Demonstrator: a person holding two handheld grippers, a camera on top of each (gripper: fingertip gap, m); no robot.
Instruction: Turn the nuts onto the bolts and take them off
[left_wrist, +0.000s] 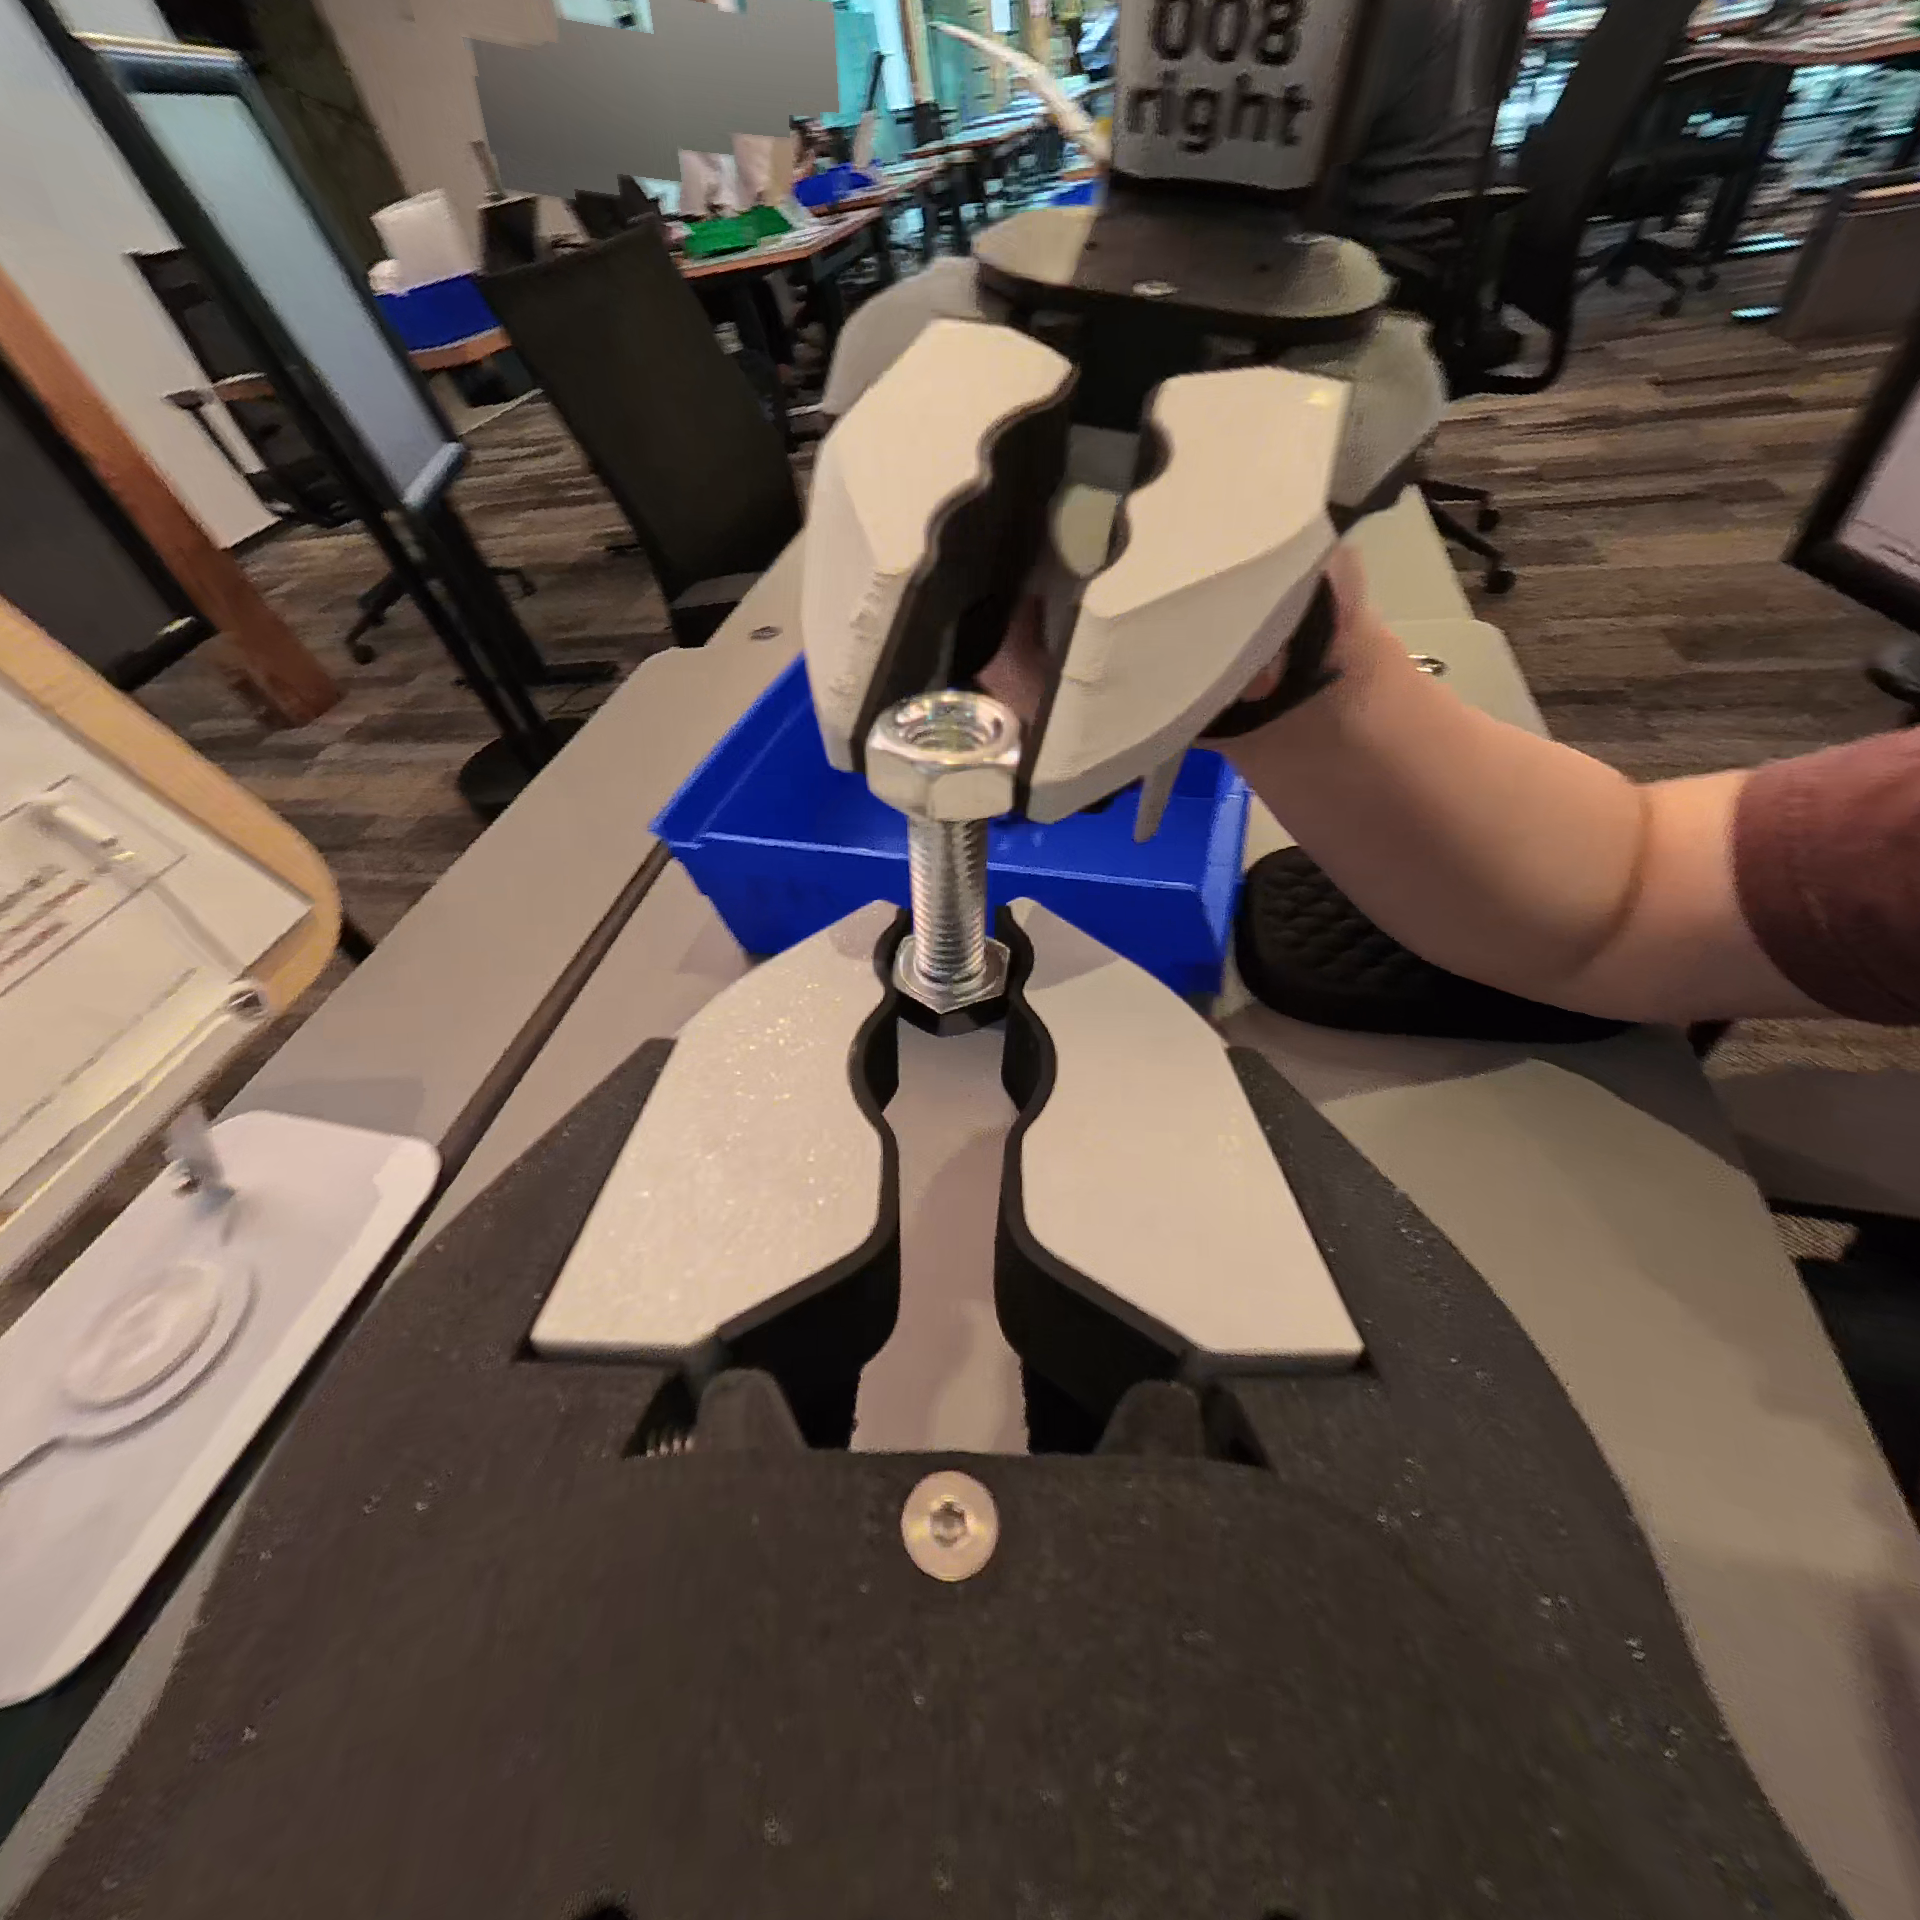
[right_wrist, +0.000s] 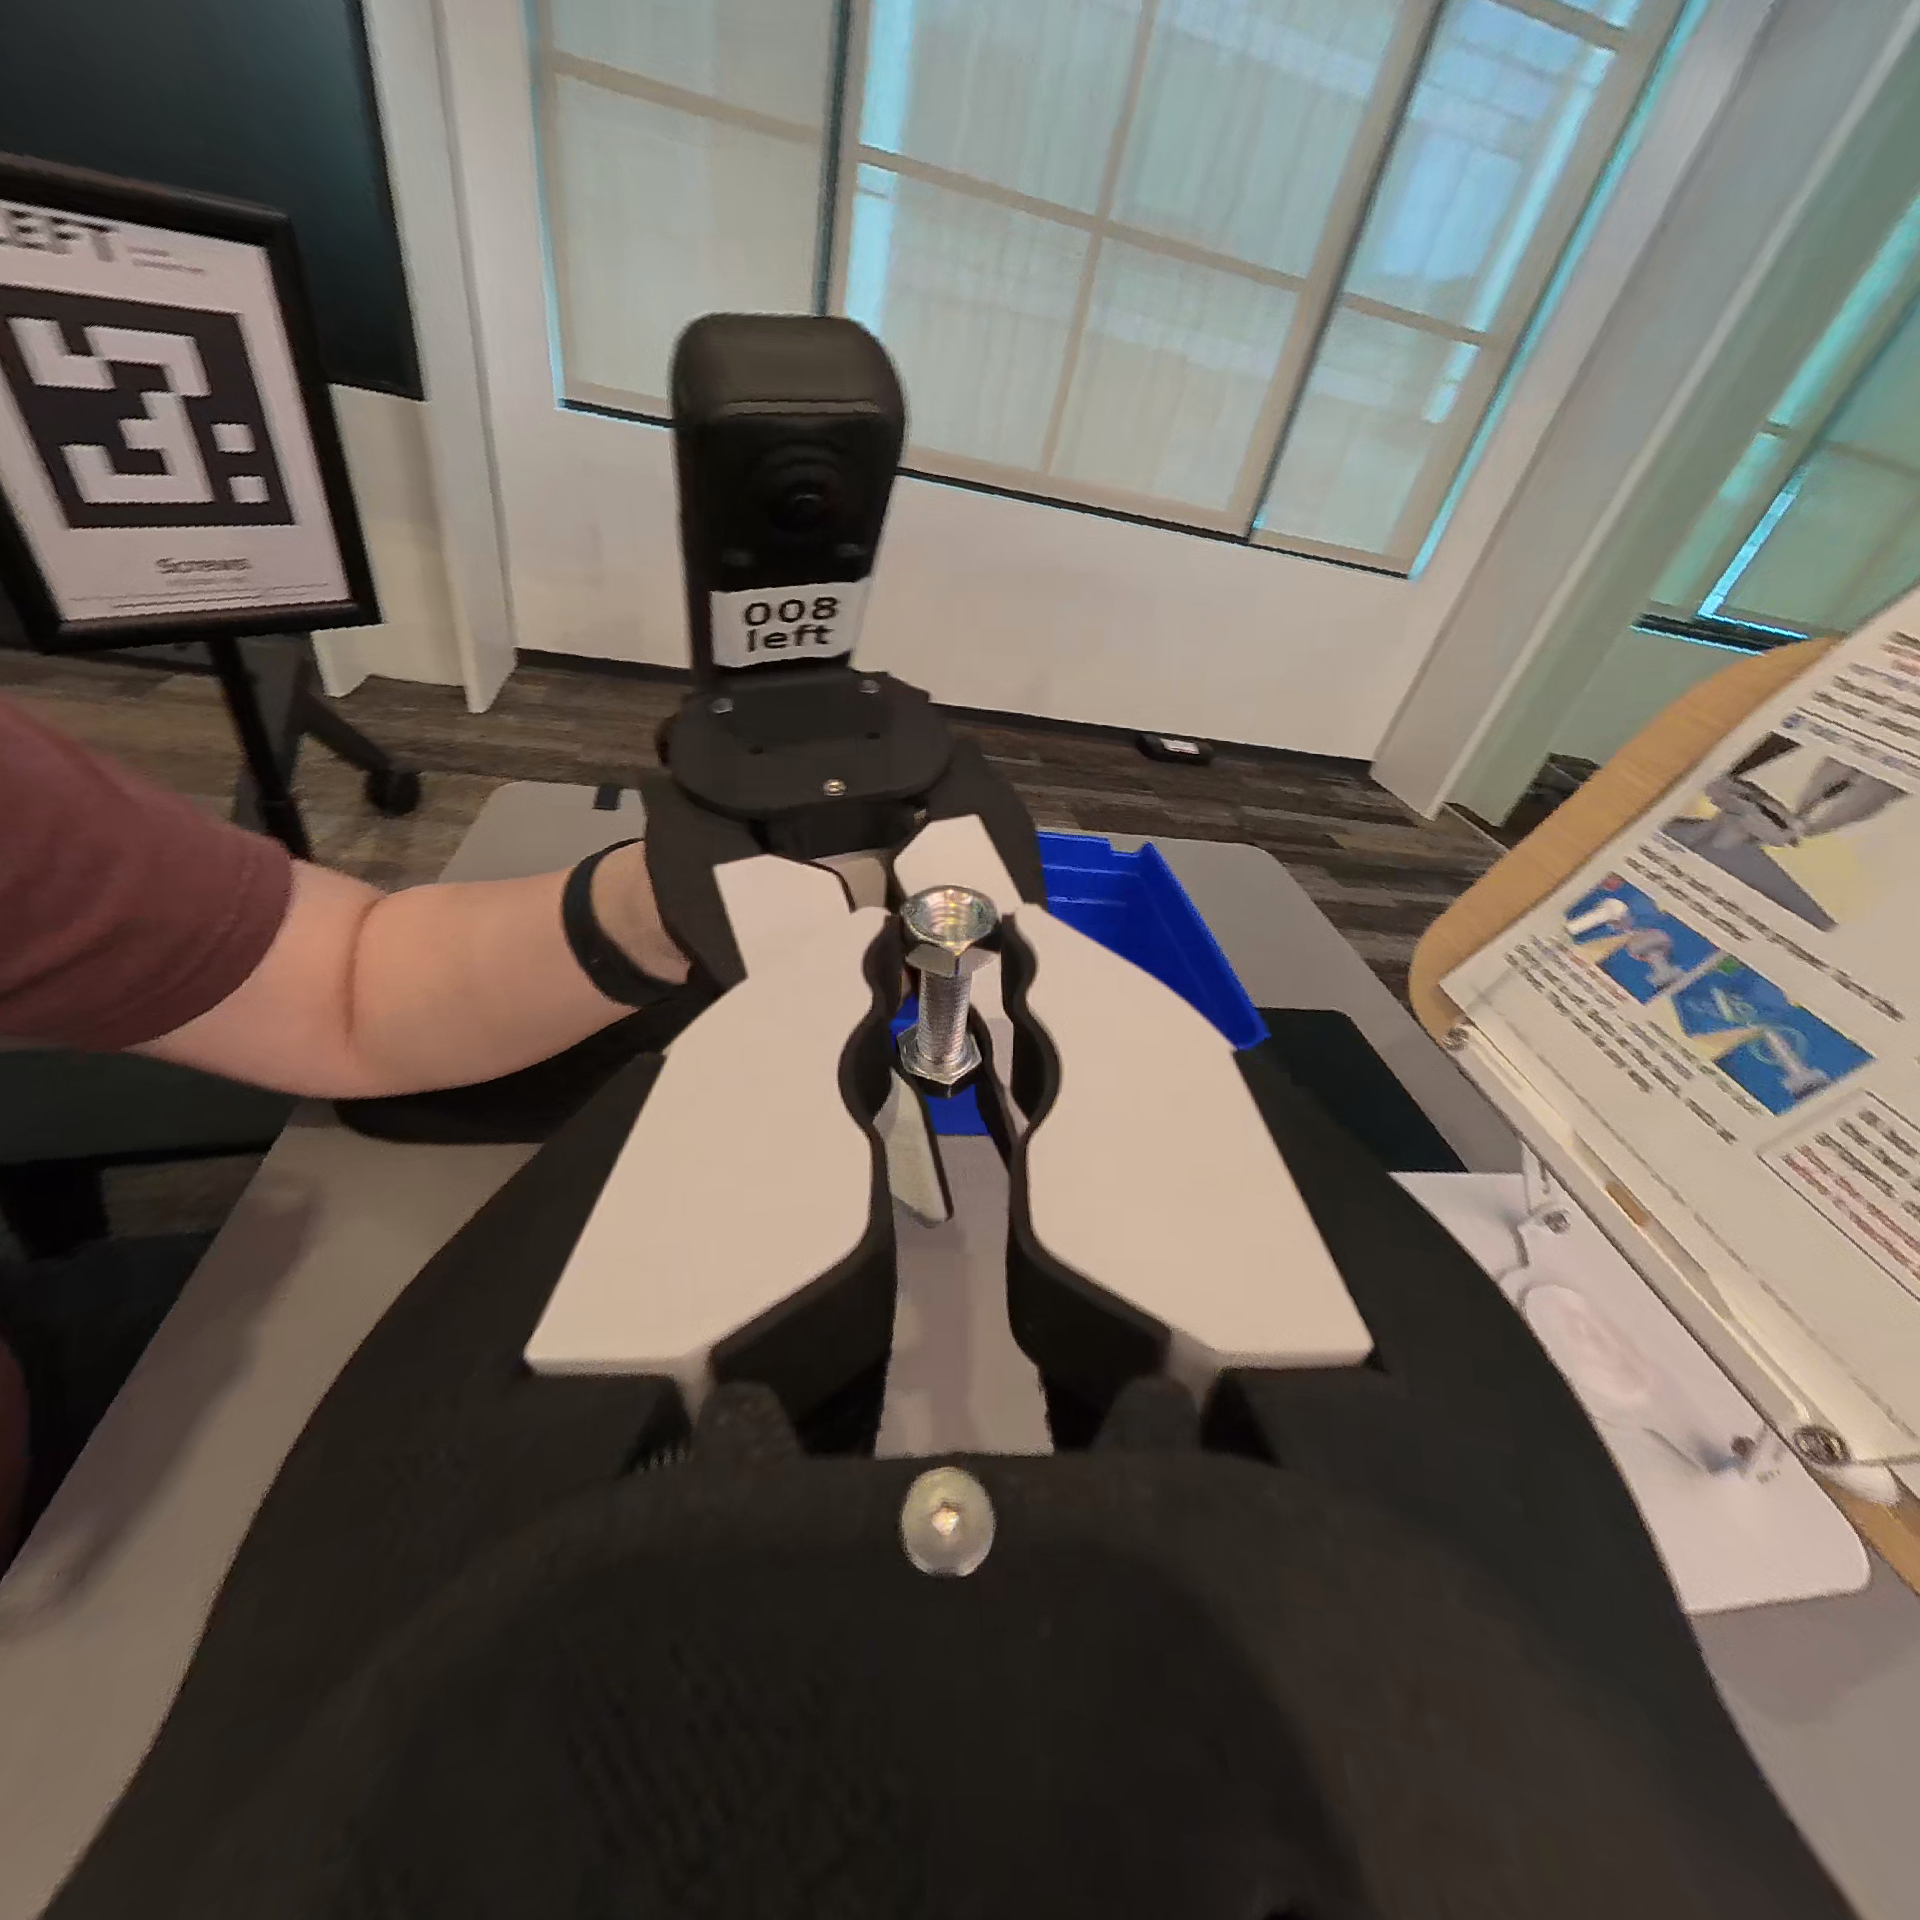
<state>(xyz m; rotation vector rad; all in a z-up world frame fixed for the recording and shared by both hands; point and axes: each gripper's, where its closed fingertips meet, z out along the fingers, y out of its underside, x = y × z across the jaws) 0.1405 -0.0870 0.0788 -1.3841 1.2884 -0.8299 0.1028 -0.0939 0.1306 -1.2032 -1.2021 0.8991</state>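
Note:
A silver bolt (left_wrist: 948, 904) stands upright between my two grippers, above the grey table (left_wrist: 499, 935). My left gripper (left_wrist: 951, 940) is shut on the bolt's hex head (left_wrist: 951, 992) at the lower end. A silver nut (left_wrist: 940, 764) sits on the top end of the thread. My right gripper (left_wrist: 948, 774) comes in from the far side and above and is shut on that nut. In the right wrist view my right gripper (right_wrist: 948, 925) clamps the nut (right_wrist: 948, 920). The bolt shaft (right_wrist: 938, 1003) runs down to the head (right_wrist: 935, 1060). The left gripper's fingers (right_wrist: 774, 904) reach in from opposite.
A blue bin (left_wrist: 831, 831) stands on the table just behind the bolt, also in the right wrist view (right_wrist: 1132, 935). A black wrist pad (left_wrist: 1351, 956) lies under a person's forearm. An instruction board (right_wrist: 1714, 987) and a white mat (right_wrist: 1662, 1455) lie at the side. Office chairs stand beyond. My right fingertips sit around 6 cm from my left ones.

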